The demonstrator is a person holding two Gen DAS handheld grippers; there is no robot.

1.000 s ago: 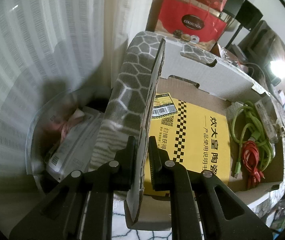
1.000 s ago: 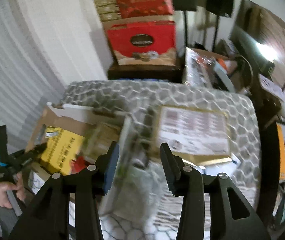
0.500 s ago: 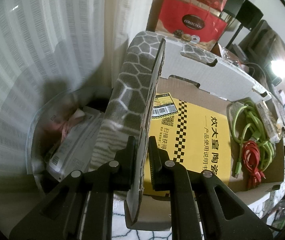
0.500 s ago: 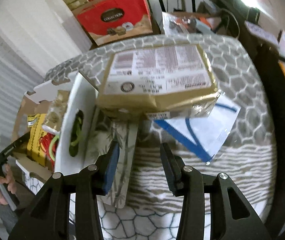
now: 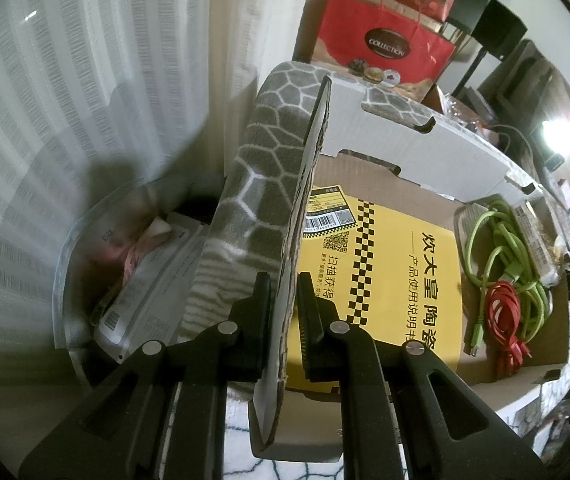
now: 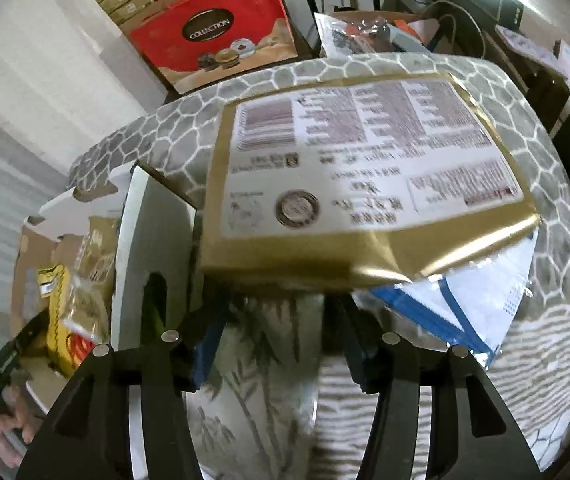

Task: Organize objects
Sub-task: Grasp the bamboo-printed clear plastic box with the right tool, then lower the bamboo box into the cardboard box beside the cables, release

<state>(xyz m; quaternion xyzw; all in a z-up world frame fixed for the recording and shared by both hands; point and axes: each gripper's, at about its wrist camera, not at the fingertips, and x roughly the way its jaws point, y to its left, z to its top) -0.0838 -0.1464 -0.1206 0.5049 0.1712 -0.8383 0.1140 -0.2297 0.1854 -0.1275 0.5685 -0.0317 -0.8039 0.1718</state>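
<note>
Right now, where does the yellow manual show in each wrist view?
Left wrist: the yellow manual lies centre, flat inside the cardboard box, beside the cables.
Right wrist: a yellow sliver at far left, behind the box's white flap.
Shared landmark: red gift bag.

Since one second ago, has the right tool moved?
Yes. The right tool came forward toward the gold box, which now fills its view.

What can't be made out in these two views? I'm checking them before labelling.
- Right gripper fingertips: right wrist view, hidden under the gold box.
- Gold box label text: blurred.
- Bin contents: left wrist view, partly hidden by the box flap the left gripper clamps.
- Booklet: partly covered by that flap.
</note>
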